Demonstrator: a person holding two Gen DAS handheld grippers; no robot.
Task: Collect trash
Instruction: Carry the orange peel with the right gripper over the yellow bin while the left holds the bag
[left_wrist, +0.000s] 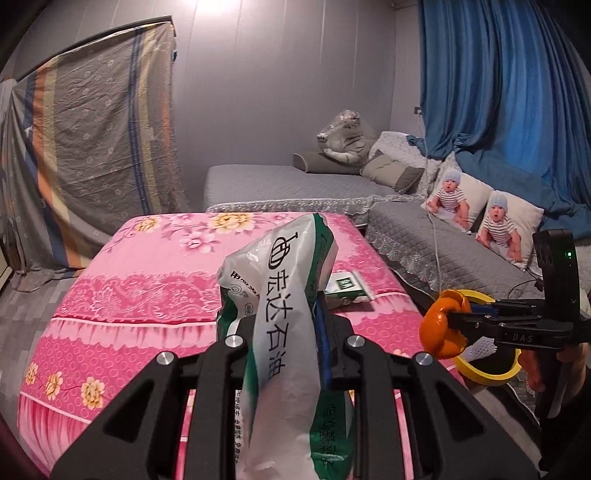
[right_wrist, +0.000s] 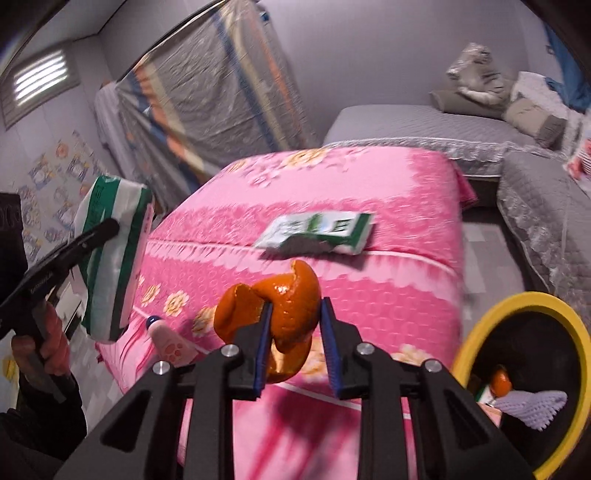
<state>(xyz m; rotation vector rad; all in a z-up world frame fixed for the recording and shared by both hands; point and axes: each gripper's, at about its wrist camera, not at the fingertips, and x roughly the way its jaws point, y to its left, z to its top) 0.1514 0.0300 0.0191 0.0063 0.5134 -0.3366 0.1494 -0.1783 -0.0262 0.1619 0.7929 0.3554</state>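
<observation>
Orange peel (right_wrist: 291, 295) held by right gripper (right_wrist: 295, 314) beside bin (right_wrist: 517, 299).

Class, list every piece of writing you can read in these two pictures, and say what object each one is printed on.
"宏达石油": large black characters on the white-and-green plastic bag clamped in the left gripper.
"DAS": on the black body of the right gripper, seen from the left wrist.
Small print on the bag: too small to read.
Green-and-white packet on the pink bedcover: lettering blurred, unreadable.
</observation>
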